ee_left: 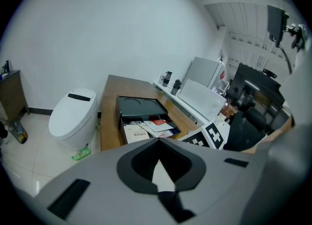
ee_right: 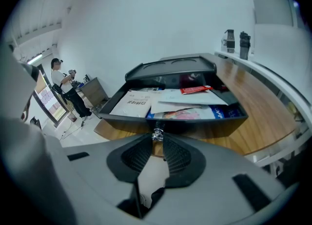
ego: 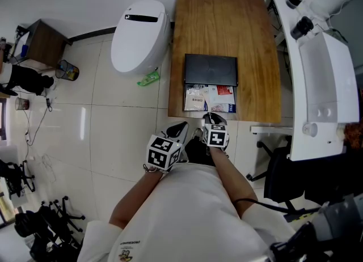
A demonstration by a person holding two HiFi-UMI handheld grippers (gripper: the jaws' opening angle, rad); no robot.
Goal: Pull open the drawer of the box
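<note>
Gripping a small knob (ee_right: 157, 134) on the drawer (ee_right: 207, 124) front: right gripper (ee_right: 157, 140), jaws clenched. Drawer stands open from the box (ego: 211, 69) at the bench's (ego: 227, 17) near edge. Left gripper (ee_left: 157, 143) closed, empty, off that edge.

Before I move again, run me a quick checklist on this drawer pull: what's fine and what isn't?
1. Right gripper gripping the knob: ok, jaws shut on it.
2. Drawer out of the box: ok, papers exposed.
3. Left gripper clear of the drawer: ok, jaws shut, empty.
4. Travel left in the drawer: cannot tell.
5. Box steady on the table: cannot tell, nothing holds it.
</note>
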